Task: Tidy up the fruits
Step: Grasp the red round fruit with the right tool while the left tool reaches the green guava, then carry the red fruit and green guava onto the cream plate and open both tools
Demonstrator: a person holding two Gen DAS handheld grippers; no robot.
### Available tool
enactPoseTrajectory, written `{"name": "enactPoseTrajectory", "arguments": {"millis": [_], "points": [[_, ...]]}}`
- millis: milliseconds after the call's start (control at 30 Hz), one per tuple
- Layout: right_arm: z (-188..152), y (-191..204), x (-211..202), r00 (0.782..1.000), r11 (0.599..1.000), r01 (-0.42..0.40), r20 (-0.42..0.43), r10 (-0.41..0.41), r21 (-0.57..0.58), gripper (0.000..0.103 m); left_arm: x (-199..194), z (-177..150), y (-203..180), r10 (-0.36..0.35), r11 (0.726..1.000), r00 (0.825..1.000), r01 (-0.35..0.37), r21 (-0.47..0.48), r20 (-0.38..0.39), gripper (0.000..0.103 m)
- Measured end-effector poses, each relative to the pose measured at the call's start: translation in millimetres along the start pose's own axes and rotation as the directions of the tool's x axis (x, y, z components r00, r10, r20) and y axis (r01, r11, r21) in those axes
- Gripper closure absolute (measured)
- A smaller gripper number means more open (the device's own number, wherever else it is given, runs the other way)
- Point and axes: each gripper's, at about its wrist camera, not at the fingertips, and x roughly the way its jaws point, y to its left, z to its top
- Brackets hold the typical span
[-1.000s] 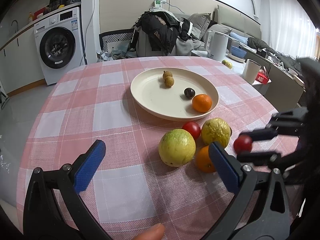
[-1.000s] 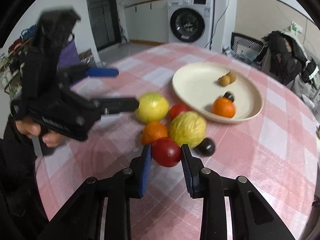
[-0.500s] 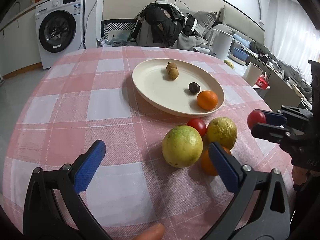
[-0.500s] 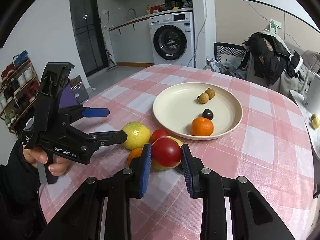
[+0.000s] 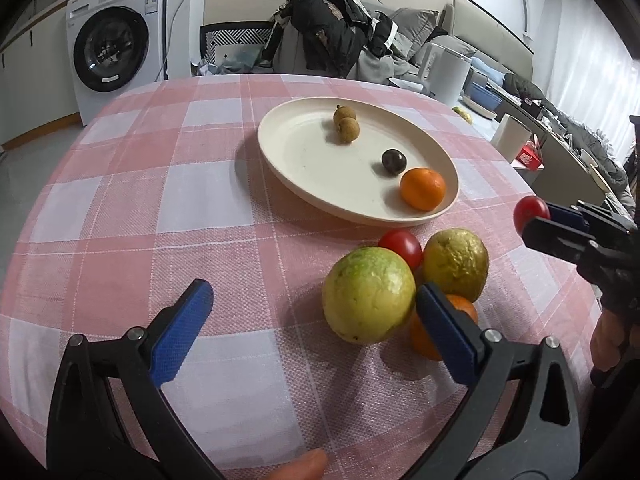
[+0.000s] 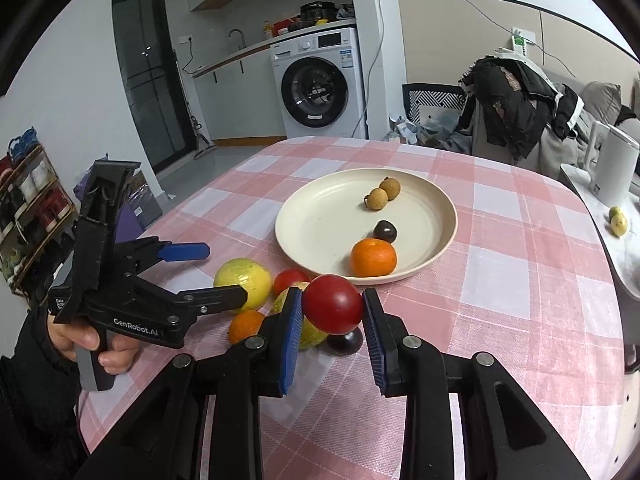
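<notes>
Red tomato (image 6: 333, 309): pinched between the blue pads of the right gripper (image 6: 332, 334), held clear of the checked tablecloth (image 6: 520, 280), just short of the near rim of the cream plate (image 6: 404, 276). Also seen at the right edge of the left wrist view, clamped at the tip of the black fingers. On the plate: one orange (image 6: 373, 256) near the front rim, a dark plum (image 6: 385, 230) just behind it, two brown longans (image 6: 383, 194) touching each other farther back. Still on the cloth, bunched in front of the plate: a second tomato (image 5: 401, 243), a large green guava (image 5: 368, 294), a yellower guava (image 5: 456, 264), another orange (image 5: 430, 334) partly hidden behind a pad, and a dark plum (image 6: 344, 342) under the held tomato. Left gripper (image 5: 310, 330): spread wide, nothing between the pads, right pad just beside the green guava, hovering low over the cloth. Beyond the table: a washing machine (image 6: 320, 80), a chair heaped with dark clothes (image 6: 516, 100).
</notes>
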Motion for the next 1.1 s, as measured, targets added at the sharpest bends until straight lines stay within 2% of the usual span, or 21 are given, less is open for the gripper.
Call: {"name": "enactPoseTrajectory", "arguments": {"millis": [33, 133, 267, 300, 533, 733, 833, 1100], "points": [[0, -1, 0, 1.000, 1.000, 0.000, 0.000, 0.000, 0.002, 0.072, 0, 0, -1, -0.007, 1.000, 1.000, 0.007, 0.004, -0.002, 0.006], [0, -1, 1, 1.000, 1.000, 0.003, 0.000, -0.003, 0.004, 0.072, 2, 0, -4, -0.055, 0.998, 0.998, 0.056, 0.015, -0.020, 0.020], [0, -2, 2, 1.000, 1.000, 0.009, -0.006, -0.009, 0.003, 0.072, 3, 0, -3, -0.170, 0.985, 0.985, 0.170, -0.015, -0.041, 0.055], [1, -2, 2, 1.000, 1.000, 0.010, -0.009, -0.010, 0.003, 0.072, 3, 0, -4, -0.179, 0.984, 0.983, 0.179, -0.015, -0.043, 0.057], [1, -2, 4, 1.000, 1.000, 0.016, -0.014, -0.016, 0.005, 0.072, 1, -2, -10, -0.156, 0.987, 0.987, 0.157, 0.027, -0.032, 0.057], [1, -6, 4, 1.000, 1.000, 0.023, -0.010, -0.023, 0.013, 0.072, -6, -1, -5, -0.142, 0.990, 0.990, 0.142, 0.013, -0.008, 0.057], [0, -8, 6, 1.000, 0.999, 0.028, -0.006, -0.028, 0.024, 0.072, -15, 2, -1, -0.146, 0.989, 0.989, 0.146, 0.001, 0.027, 0.057], [6, -25, 4, 0.998, 0.993, 0.051, 0.016, -0.053, 0.105, 0.072, -46, 16, -7, -0.096, 0.995, 0.985, 0.096, 0.007, 0.146, 0.057]]}}
